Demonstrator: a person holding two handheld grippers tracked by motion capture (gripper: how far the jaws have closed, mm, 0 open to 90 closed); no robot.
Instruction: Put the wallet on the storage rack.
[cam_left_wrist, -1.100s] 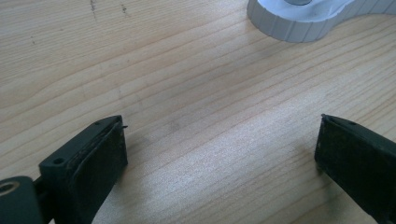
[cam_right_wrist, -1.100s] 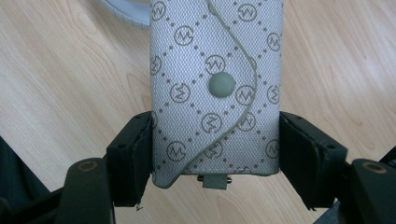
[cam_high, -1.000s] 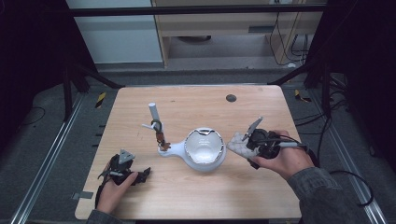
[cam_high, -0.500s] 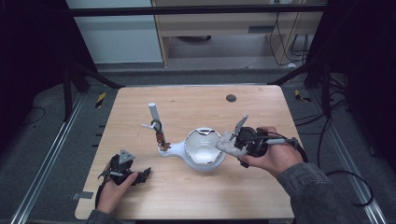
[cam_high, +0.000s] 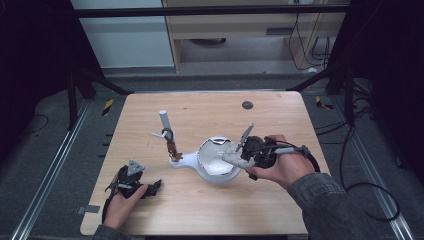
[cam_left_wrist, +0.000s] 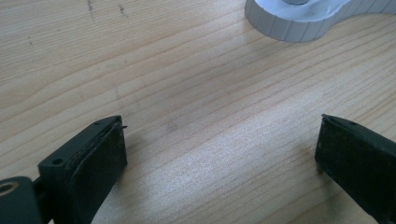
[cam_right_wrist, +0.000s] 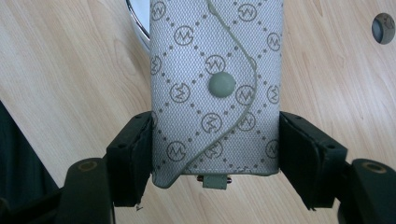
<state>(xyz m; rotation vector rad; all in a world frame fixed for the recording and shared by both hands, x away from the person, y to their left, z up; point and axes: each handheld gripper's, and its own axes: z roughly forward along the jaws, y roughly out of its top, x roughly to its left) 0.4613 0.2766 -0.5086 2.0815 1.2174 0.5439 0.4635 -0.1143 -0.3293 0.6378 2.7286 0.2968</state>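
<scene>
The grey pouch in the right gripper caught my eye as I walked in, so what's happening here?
A person works at a wooden table with a gripper in each hand. The right gripper is clamped on a grey patterned pouch with a snap button, held over the rim of a white stand with a round dish. The left gripper rests open on the table, holding nothing, near the stand's base.

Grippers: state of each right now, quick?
Left gripper: open, nothing between its pads, resting on the wooden table.
Right gripper: shut on the grey patterned fabric pouch with a snap button.
</scene>
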